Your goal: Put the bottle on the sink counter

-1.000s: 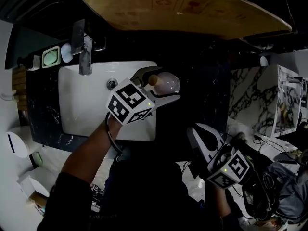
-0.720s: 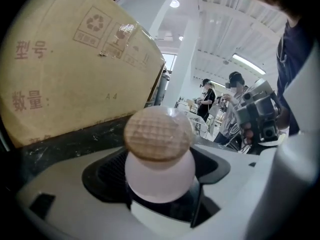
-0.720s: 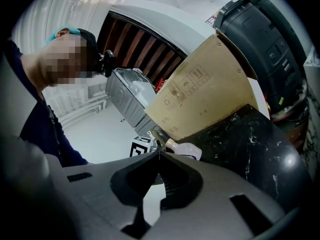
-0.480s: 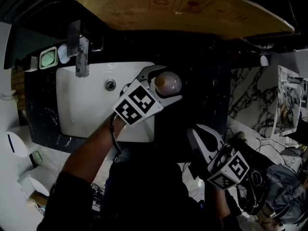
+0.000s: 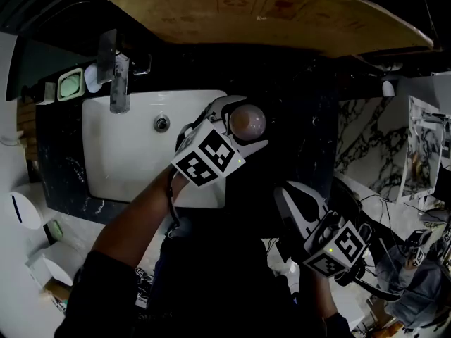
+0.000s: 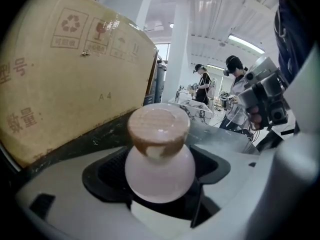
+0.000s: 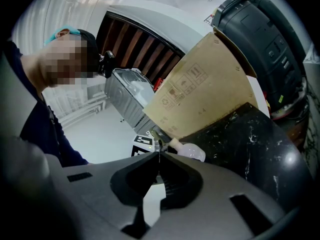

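A round pink bottle point(image 5: 245, 120) with a wooden cap is held in my left gripper point(image 5: 243, 123), which is shut on it. It hangs over the right rim of the white sink basin point(image 5: 130, 153), beside the black marble counter point(image 5: 299, 111). In the left gripper view the bottle point(image 6: 159, 156) sits between the dark pads point(image 6: 107, 171), cap pointing away from the camera. My right gripper point(image 5: 289, 195) hangs lower right, near my body, shut with nothing in it. Its view shows the closed jaws point(image 7: 159, 159) and the bottle point(image 7: 192, 151) beyond them.
A large cardboard box point(image 5: 268, 9) overhangs the back of the counter. A chrome tap point(image 5: 120, 76) stands behind the basin, with a green soap dish point(image 5: 73, 83) to its left. A marbled wall panel point(image 5: 370, 143) lies to the right. People stand in the background point(image 6: 235, 84).
My left gripper has shifted slightly right and turned, so the bottle now points end-on at the head camera. The right gripper has hardly moved.
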Demonstrator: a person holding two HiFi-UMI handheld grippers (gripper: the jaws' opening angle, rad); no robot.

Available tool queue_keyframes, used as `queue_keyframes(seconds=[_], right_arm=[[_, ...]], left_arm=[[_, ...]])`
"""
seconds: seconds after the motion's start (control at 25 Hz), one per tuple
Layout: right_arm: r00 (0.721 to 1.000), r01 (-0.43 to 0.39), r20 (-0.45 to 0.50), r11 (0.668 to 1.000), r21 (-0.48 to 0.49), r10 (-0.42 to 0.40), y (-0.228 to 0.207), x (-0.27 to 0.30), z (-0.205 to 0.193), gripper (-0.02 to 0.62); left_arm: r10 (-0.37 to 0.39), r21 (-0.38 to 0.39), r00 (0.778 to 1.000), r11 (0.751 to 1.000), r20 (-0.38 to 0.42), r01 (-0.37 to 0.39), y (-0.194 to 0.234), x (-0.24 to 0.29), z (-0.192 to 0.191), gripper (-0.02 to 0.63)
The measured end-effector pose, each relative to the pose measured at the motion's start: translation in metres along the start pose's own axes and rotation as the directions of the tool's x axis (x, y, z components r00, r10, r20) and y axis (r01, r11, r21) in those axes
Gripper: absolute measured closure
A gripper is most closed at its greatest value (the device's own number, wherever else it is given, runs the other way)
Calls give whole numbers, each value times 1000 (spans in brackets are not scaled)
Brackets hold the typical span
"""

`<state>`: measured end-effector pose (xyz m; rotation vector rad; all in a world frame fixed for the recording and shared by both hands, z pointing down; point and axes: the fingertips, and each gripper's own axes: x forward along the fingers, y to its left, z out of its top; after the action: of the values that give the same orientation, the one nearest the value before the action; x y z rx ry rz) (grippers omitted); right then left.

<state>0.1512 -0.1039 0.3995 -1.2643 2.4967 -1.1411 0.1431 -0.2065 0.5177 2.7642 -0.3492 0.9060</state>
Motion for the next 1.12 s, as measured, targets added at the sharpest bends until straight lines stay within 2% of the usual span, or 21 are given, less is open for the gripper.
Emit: queue_keyframes(seconds=[0.32,0.56,0.72,0.88,1.12], right_arm=[[1000,-1,19,1000,15,0,1,2,5,568],[1000,-5,19,1000,-10,5,-2,0,3,568],[1000,0,11,999,46,-1,2,5,6,568],[1000,2,23,998,57,-3,2,6,9,568],[1000,-2,6,1000,0,2,-3,1,1,568]], left_arm=[[27,3,1000,1000,2,-27,1,3,0,216],[35,23,999,999,16,-35,1,6,2,215],[40,28,999,999,15,-40,1,7,2,215],[48,33,999,998,16,-48,1,8,3,215],[55,41,998,998,17,-56,1,9,3,215]])
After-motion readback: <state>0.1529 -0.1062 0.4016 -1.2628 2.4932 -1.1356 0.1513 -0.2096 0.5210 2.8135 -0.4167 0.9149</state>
